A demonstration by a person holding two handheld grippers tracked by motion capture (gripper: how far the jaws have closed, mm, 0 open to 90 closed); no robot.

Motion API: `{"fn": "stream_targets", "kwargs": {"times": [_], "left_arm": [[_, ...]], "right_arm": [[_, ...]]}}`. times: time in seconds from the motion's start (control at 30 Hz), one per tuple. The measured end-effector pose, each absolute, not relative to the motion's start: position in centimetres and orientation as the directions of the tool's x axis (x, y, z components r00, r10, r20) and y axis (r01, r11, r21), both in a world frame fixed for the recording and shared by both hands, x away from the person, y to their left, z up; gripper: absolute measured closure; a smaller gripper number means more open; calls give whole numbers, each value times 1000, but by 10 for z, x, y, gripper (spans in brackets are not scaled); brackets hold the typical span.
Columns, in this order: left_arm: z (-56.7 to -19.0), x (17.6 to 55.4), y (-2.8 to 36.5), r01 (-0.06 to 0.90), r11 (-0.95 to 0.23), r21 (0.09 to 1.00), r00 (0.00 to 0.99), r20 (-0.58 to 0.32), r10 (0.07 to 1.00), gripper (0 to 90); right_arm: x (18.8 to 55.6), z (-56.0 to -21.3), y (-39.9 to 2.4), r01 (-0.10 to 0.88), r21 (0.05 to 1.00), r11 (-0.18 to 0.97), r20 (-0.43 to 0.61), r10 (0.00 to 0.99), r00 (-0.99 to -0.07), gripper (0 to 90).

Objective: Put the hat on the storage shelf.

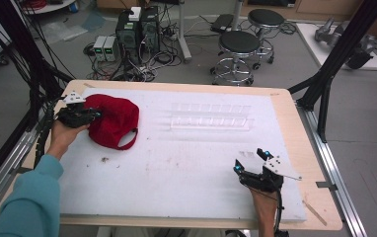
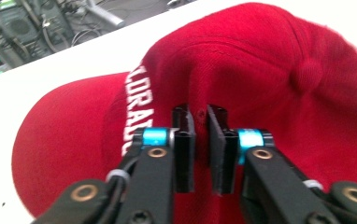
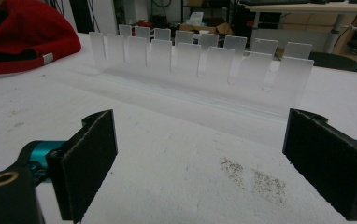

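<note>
Noted red cotton baseball cap with white lettering (image 1: pixel 111 121) at far left of white foam-topped bench (image 1: pixel 186 163), crown up, strap loop toward the near side. Left tongs (image 2: pixel 201 122) found nearly together, pinching a fold of crown fabric just below the top button; grip judged shallow, cloth only at the tips. Right tongs (image 3: pixel 200 163) found wide apart, holding nothing, low over the bench at near right and aimed at clear slotted acrylic rack (image 3: pixel 200 63) standing mid-bench, well apart from the cap. Dark crumbs (image 3: pixel 256 179) seen on foam between the right jaws. Step in hand judged as lifting the cap, purpose unknown. Advised: deeper bite on the fold before raising, slow straight lift, brim watched for sag, right tongs brought across for support if fabric slipped
</note>
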State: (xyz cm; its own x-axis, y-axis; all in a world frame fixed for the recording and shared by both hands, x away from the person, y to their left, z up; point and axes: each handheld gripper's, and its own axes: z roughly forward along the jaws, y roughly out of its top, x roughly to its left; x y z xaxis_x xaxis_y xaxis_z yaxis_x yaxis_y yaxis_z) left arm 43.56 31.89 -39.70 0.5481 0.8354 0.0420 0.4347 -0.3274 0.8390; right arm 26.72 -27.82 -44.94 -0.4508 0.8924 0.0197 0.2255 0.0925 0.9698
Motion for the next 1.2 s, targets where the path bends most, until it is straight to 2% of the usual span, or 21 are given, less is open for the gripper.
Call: {"fn": "stream_targets", "kwargs": {"times": [0.07,0.47,0.8,1.2], "left_arm": [[-396,434,319,452,-299,841,526,19,850,856],[-384,421,309,453,-237,859,491,-19,871,868],[-374,392,296,465,-140,874,451,-98,887,868],[-357,353,273,414,-108,904,496,-124,859,869]], "right_arm": [[267,-449,-278,225,970,94,18,892,-451,89],[267,-449,-278,225,970,93,19,893,-449,89],[267,-449,-278,227,970,91,22,893,-449,89],[267,-449,-278,223,970,97,14,894,-449,89]]}}
